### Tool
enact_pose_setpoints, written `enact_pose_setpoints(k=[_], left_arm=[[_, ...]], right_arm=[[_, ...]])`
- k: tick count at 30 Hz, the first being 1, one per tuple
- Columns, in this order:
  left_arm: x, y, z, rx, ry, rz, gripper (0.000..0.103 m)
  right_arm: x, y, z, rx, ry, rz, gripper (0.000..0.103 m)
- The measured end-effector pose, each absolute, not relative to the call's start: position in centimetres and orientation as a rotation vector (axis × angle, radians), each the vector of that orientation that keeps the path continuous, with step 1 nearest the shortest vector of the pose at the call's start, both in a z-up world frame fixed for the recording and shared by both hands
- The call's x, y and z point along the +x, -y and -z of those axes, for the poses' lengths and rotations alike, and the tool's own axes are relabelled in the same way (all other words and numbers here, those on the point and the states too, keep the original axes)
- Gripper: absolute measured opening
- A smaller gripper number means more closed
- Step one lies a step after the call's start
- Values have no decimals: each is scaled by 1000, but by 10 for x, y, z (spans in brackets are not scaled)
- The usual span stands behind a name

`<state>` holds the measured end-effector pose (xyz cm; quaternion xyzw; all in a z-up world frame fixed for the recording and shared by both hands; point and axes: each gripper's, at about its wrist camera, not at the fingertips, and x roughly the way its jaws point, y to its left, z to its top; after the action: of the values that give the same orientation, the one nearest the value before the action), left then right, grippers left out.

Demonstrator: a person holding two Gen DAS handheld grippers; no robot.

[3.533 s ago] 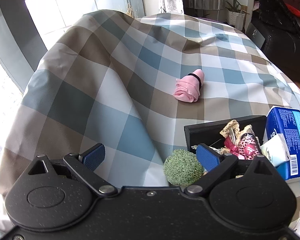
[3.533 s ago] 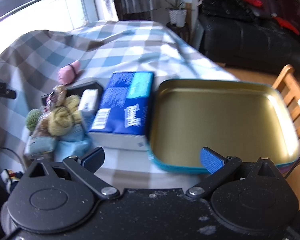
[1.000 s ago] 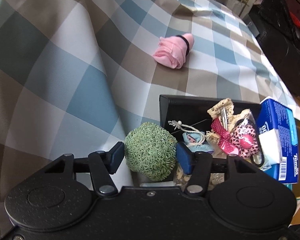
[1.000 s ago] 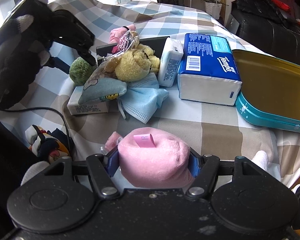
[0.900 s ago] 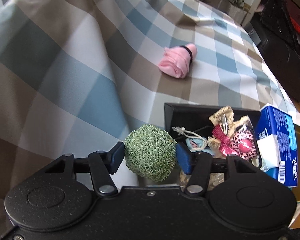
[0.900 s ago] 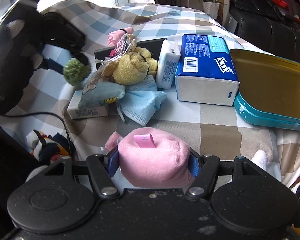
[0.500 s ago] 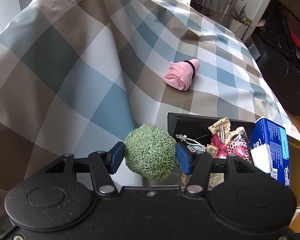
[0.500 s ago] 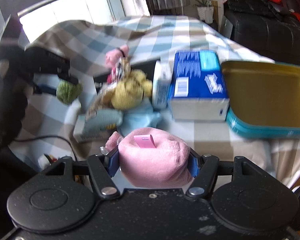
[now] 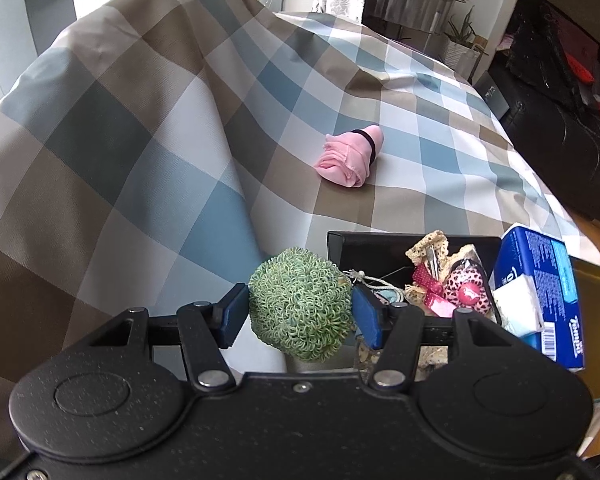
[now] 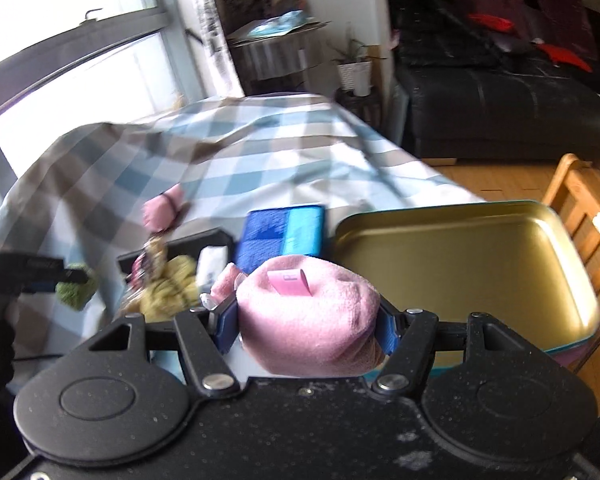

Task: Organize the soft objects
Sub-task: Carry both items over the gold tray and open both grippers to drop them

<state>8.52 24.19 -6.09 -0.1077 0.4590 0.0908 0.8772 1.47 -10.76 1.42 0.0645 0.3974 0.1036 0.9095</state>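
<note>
Both grippers have risen since a second ago, each keeping its load. On the left wrist view, the left gripper (image 9: 300,312) has its jaws clamped on a green ball (image 9: 300,304) of curly loops, held above the checked cloth (image 9: 148,152) beside a black box (image 9: 376,242) stuffed with small trinkets. A rolled pink cloth (image 9: 350,156) with a dark band lies alone farther out on the checks. A blue tissue pack (image 9: 548,280) sits just past the box.

The right gripper (image 10: 306,326) is clamped on a pink plush bundle (image 10: 308,320) with a small pink tag on top — held up in front of the gold tin tray (image 10: 468,264), which has a teal rim. That view is blurred; the tissue pack (image 10: 280,238) lies just left of the tray, with a yellow soft toy (image 10: 168,288) nearer — and the green ball (image 10: 74,286) shows at far left.
</note>
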Motion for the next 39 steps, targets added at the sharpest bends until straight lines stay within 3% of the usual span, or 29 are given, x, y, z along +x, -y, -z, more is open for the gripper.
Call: enact_pose_setpoints(k=[13,24,39], left_arm=[[80,-191,38,-164,-968,-132,54],[100,-66,-10,-54,-926,119,54],[135,60,28,66,-1009,269,54]], right_arm=[[66,193,-39,202,-786,-21,65],[97,239,-37,244,-846,90,65],[81,281,-29,463,-863,78,65]])
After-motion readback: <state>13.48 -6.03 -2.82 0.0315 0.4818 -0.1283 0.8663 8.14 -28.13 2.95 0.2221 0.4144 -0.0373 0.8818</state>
